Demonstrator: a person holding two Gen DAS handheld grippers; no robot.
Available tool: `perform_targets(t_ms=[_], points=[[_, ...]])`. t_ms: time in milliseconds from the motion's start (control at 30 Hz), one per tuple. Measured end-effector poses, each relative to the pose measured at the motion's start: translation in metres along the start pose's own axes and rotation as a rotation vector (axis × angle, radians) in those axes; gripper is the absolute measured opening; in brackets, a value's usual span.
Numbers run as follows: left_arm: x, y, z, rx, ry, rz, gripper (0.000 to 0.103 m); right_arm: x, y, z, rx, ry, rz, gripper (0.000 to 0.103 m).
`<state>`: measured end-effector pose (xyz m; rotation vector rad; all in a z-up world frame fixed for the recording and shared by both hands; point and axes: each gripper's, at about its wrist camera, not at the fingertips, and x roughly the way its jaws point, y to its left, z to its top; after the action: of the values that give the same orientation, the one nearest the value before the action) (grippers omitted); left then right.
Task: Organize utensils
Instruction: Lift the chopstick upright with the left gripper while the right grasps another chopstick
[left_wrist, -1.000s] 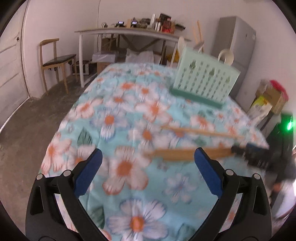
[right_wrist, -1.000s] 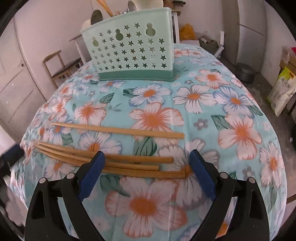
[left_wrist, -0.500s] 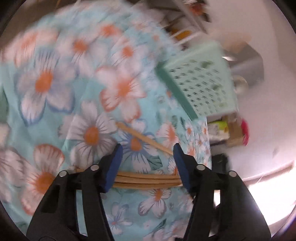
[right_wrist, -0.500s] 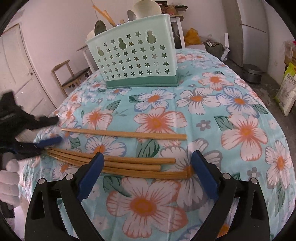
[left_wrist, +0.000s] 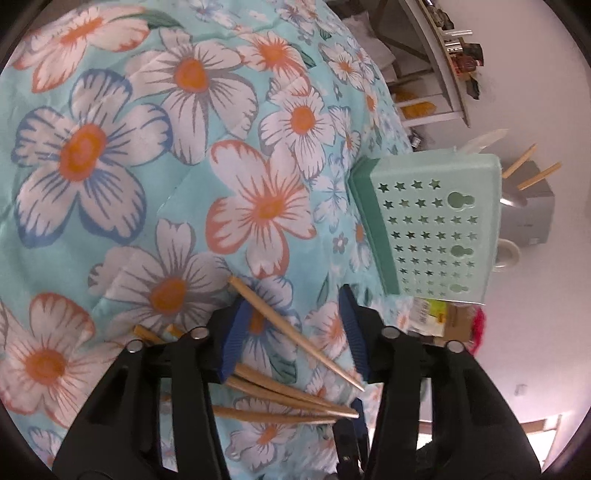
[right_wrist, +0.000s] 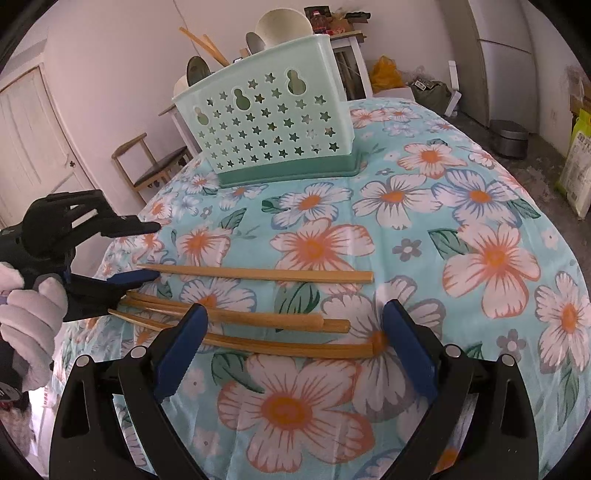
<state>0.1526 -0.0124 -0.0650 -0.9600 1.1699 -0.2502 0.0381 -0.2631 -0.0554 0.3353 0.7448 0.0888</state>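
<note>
Several wooden chopsticks lie on the floral cloth. One lone chopstick (right_wrist: 258, 274) (left_wrist: 295, 338) lies apart, nearer the mint green utensil basket (right_wrist: 273, 125) (left_wrist: 439, 229). Three more (right_wrist: 258, 325) (left_wrist: 288, 398) lie bunched beside it. My left gripper (left_wrist: 295, 332) (right_wrist: 147, 251) is open, its jaws straddling the thin end of the lone chopstick without closing on it. My right gripper (right_wrist: 295, 354) is open and empty, low over the bunched chopsticks. The basket holds spoons, a bowl and chopsticks.
The floral cloth (right_wrist: 461, 258) covers a rounded table that drops off on all sides. A wooden chair (right_wrist: 147, 166) stands behind the table on the left. A grey pot (right_wrist: 509, 142) and a sack (right_wrist: 580, 166) sit on the floor at right.
My left gripper has swung down and rolled over to the chopsticks' thin ends, its jaws narrowing around the lone chopstick. My right gripper has lifted and tilted slightly.
</note>
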Motion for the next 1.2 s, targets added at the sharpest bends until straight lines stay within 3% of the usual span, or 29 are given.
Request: perform_targets(t_ms=[167, 300, 500, 733, 867, 1100, 1200], points=[[0.004, -0.007, -0.007, 0.036, -0.058, 0.072, 0.014, -0.001, -0.003, -0.001, 0.013, -0.008, 0.018, 0.093], [0.001, -0.003, -0.008, 0.037, -0.088, 0.057, 0.014, -0.002, -0.003, -0.001, 0.016, -0.015, 0.021, 0.093], [-0.019, -0.005, -0.016, 0.062, -0.125, -0.076, 0.009, -0.002, -0.001, -0.002, 0.009, -0.016, 0.008, 0.093], [-0.104, -0.04, -0.028, 0.303, -0.336, -0.206, 0.005, 0.0, 0.003, -0.002, -0.009, -0.01, -0.021, 0.093], [-0.155, -0.049, -0.039, 0.436, -0.485, -0.205, 0.005, 0.002, 0.004, -0.001, -0.019, -0.004, -0.033, 0.093], [-0.216, -0.048, -0.044, 0.531, -0.68, -0.203, 0.005, 0.004, 0.012, -0.001, -0.074, 0.022, -0.061, 0.093], [-0.237, -0.045, -0.044, 0.553, -0.75, -0.184, 0.005, 0.0, 0.019, 0.0, -0.109, 0.025, -0.072, 0.083]])
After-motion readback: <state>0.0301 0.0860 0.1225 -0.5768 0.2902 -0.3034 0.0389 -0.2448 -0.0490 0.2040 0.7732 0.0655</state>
